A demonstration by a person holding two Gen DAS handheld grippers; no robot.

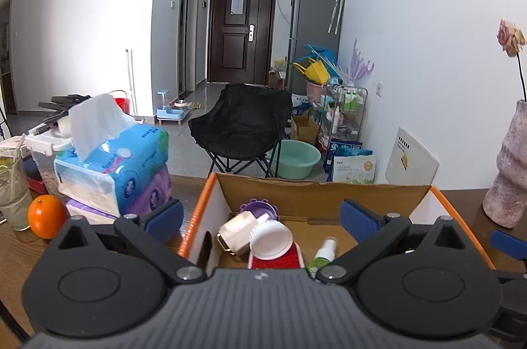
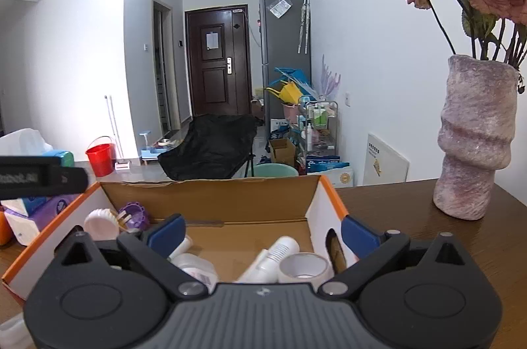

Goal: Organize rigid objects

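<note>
An orange-edged cardboard box (image 1: 250, 182) stands on the wooden table and holds several items: a purple round piece (image 1: 257, 208), a beige jar (image 1: 236, 232), a white-lidded red container (image 1: 270, 239) and a small green spray bottle (image 1: 324, 253). My left gripper (image 1: 262, 219) is open and empty above the box's left part. In the right wrist view the box (image 2: 210, 196) also holds a white tube (image 2: 280, 250) and a tape roll (image 2: 304, 266). My right gripper (image 2: 262, 232) is open and empty above the box's right part.
Stacked tissue packs (image 1: 115, 164), an orange (image 1: 46, 215) and a drink glass (image 1: 13, 194) stand left of the box. A pink vase with dried roses (image 2: 474, 138) stands to the right on the table (image 2: 395, 207). A black chair (image 1: 240, 121) is behind the table.
</note>
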